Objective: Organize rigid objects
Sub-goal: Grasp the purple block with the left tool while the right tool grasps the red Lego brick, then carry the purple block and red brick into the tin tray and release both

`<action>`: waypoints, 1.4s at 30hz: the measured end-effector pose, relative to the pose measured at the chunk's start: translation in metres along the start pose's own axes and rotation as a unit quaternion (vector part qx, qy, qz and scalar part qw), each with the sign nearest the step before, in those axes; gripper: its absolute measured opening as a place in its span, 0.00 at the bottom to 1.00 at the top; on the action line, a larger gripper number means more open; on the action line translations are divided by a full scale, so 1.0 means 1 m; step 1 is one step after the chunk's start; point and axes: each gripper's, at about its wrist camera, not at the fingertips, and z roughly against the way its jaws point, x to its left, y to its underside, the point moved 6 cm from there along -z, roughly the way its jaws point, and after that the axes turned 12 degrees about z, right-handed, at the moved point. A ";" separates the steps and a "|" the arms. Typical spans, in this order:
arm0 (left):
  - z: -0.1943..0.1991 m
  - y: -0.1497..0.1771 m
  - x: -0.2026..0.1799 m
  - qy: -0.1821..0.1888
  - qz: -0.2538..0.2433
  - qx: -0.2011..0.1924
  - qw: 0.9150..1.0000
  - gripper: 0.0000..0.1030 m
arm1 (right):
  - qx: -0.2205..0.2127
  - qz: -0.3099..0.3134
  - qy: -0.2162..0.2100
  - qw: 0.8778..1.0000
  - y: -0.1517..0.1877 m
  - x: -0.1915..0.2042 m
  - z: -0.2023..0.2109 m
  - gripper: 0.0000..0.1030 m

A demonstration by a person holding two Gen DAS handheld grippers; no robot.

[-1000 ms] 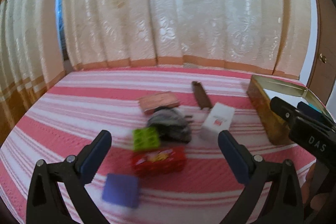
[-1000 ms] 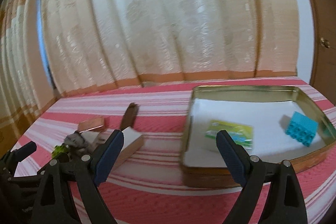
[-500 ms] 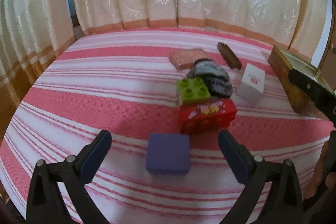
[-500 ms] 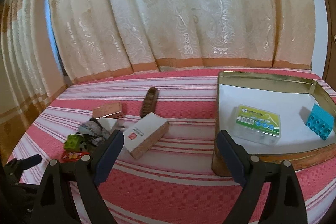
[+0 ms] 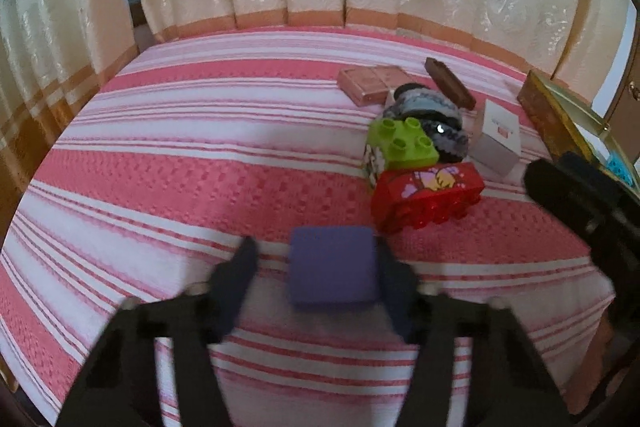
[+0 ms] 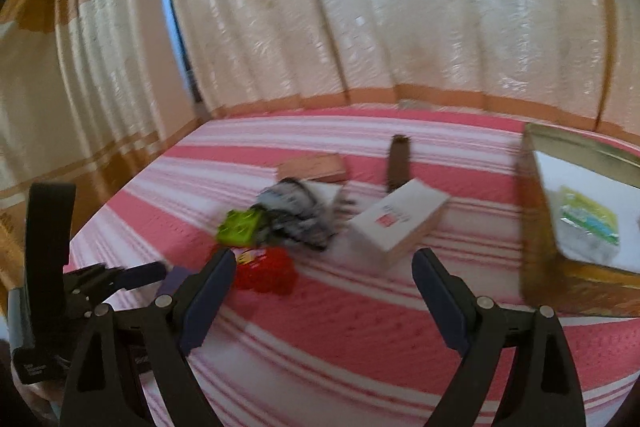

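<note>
Your left gripper (image 5: 316, 267) sits at the bottom centre of the left wrist view, and its jaws have just been closing in around the purple block (image 5: 333, 269). The right finger looks to be against the block's side, but a strip of cloth shows between the left finger and the block, so it is not clamped yet. The block lies flat on the pink striped cloth (image 5: 180, 167).

Up and to the right sits the red brick (image 5: 426, 197), the green brick (image 5: 402, 143) just behind it, then a grey bundle (image 5: 434, 121), a white box (image 5: 498, 141) and a pink case (image 5: 372, 83).

Your right gripper (image 6: 324, 291) stands wide open at the bottom of its view, nothing between the fingers. The gold tin (image 6: 538, 227) is at the right edge, with a green packet (image 6: 586, 219) inside it.
</note>
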 end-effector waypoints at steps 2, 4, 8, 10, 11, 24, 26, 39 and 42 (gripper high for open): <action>0.001 -0.001 0.003 0.009 0.006 -0.001 1.000 0.38 | 0.002 0.005 -0.003 1.000 -0.001 0.007 -0.003 0.89; 0.002 -0.003 0.007 0.022 0.020 -0.001 1.000 0.38 | 0.008 0.006 -0.006 1.000 -0.001 0.013 -0.007 0.89; 0.007 -0.006 0.020 0.006 0.040 -0.019 0.999 0.38 | 0.024 0.010 -0.014 1.000 -0.001 0.028 -0.017 0.89; 0.012 -0.008 0.027 -0.007 0.039 -0.033 0.999 0.38 | 0.034 0.012 -0.018 0.999 -0.002 0.035 -0.024 0.89; 0.014 -0.009 0.032 -0.018 0.039 -0.041 0.998 0.38 | 0.044 0.014 -0.020 0.999 -0.001 0.040 -0.029 0.89; 0.020 -0.012 0.072 -0.059 0.079 -0.055 0.994 0.38 | 0.130 0.037 0.008 0.991 0.002 0.064 -0.072 0.66; 0.020 -0.011 0.069 -0.058 0.077 -0.053 0.994 0.38 | 0.129 0.033 0.006 0.991 0.002 0.060 -0.071 0.66; 0.028 -0.010 0.015 -0.041 0.039 -0.078 0.995 0.38 | 0.058 0.083 0.047 0.994 0.005 0.030 -0.018 0.66; 0.028 -0.009 -0.009 -0.029 0.020 -0.088 0.995 0.38 | 0.033 0.081 0.068 0.994 0.003 0.010 -0.005 0.66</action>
